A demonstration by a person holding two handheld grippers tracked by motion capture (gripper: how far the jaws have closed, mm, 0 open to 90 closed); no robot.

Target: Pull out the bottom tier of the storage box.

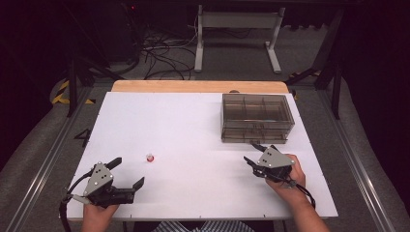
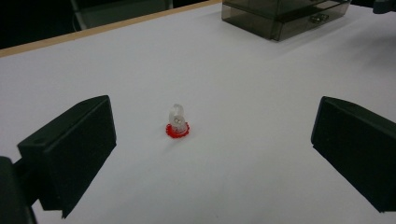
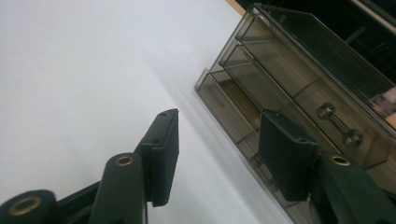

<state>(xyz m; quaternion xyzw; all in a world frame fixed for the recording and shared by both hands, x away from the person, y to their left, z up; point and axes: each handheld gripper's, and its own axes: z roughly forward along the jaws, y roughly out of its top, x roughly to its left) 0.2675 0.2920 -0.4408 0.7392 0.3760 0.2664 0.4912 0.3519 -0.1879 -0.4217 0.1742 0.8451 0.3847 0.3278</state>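
White bench [image 1: 193, 125] w/ a wood strip along the far edge. Smoked clear plastic drawer box [image 1: 257, 117] sits far right on it, top split into compartments, drawer at the front w/ a small metal handle [image 3: 338, 123].

Small item [image 1: 150, 157] stands upright on the bench, left of centre: red toothed base w/ a clear rounded top, prob. a tiny cap or stopper, can't tell exactly. In the left gripper view it [image 2: 178, 122] stands ahead of the tongs, roughly between the two jaws' lines, touching neither.

Left tongs [image 1: 129, 172]: near left of the bench, held by the person's left hand [image 1: 99, 212], jaws spread wide, nothing in them, pointing right and away toward the red-based item; near it but apart. Cable trails off the bench edge at left. In their own view the left tongs [image 2: 210, 154] show both black pads far apart.

Right tongs [image 1: 251, 152]: near right, in the right hand [image 1: 290, 181], just in front of the drawer box, tips close to its front face; contact can't be told. Jaws parted, empty. In the right gripper view the tongs [image 3: 217, 144] are tilted, one jaw over bare bench, the other in front of the drawer's lower front.

Floor beyond: cables, a white desk frame [image 1: 237, 34].
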